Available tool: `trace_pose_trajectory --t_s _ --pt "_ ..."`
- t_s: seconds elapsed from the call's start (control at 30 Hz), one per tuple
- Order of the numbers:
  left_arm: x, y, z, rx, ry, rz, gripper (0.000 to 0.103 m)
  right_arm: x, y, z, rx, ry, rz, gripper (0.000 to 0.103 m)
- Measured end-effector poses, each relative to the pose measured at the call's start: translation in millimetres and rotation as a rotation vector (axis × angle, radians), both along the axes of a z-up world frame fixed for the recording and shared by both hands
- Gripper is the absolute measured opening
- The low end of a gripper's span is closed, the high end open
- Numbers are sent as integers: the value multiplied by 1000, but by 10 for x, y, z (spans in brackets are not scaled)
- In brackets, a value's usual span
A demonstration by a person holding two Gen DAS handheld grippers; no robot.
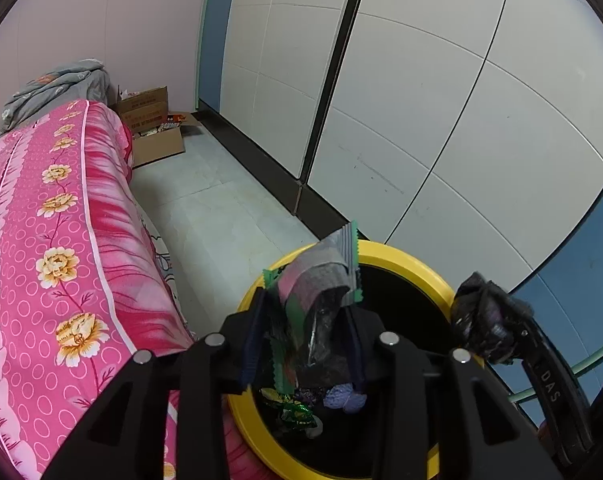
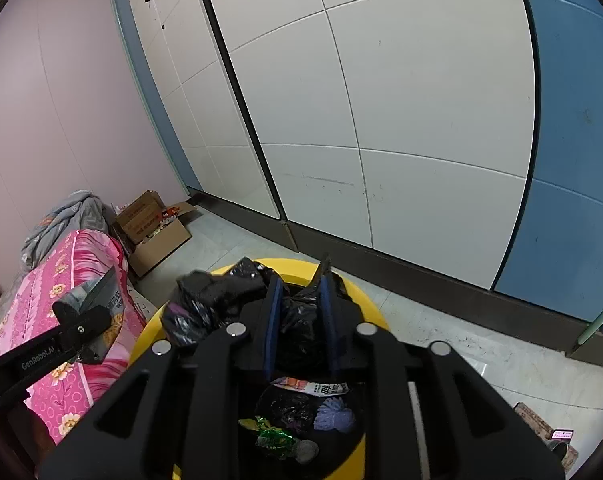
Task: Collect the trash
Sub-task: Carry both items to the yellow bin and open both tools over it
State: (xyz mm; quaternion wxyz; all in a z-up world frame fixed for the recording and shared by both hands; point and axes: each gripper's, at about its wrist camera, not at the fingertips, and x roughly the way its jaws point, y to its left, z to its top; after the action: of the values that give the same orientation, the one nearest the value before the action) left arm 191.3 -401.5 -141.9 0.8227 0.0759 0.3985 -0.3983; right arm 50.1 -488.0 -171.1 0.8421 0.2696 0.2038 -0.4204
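The left tongs (image 1: 307,320) pinch a snack wrapper (image 1: 321,280) and the right tongs (image 2: 301,312) pinch a black bag (image 2: 297,320) over the yellow bin (image 1: 405,258).

Likely bedroom: bed (image 1: 61,220), wardrobe (image 1: 421,100), boxes (image 1: 153,128)

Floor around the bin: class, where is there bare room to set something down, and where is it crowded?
Bare: tile floor between bed and wardrobe. Crowded: boxes in the far corner; over the bin, left gripper and right gripper hold a wrapper and bag.
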Motion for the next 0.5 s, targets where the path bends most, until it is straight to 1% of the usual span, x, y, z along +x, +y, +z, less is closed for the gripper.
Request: trace_pose_trajectory --t_s 0.03,0.07,0.1,0.13,0.2,0.23,0.3,0.4,0.5 --pt "-22 3 17 -1 -5 1 34 -8 1 9 1 -4 -2 23" --pt "-28 7 38 -4 -9 1 36 -24 -4 15 0 -8 -7 28" --pt "-18 7 44 -6 -8 1 40 -36 3 28 -4 -13 -14 34" --pt "-21 18 60 -9 -7 6 43 -44 8 42 -8 -14 -19 36" --pt "-29 53 105 -23 -4 16 55 -79 20 76 -10 -24 -29 45" --pt "-28 69 129 -28 -9 24 57 -97 27 94 -9 -34 -31 45" --pt "-39 111 185 -36 -23 32 68 -118 52 146 -16 -45 -33 48" --pt "-54 209 313 -49 -60 57 78 -158 68 213 -21 -66 -33 53" --pt "-47 345 425 -64 -85 83 81 -187 119 296 -30 -88 -23 54"
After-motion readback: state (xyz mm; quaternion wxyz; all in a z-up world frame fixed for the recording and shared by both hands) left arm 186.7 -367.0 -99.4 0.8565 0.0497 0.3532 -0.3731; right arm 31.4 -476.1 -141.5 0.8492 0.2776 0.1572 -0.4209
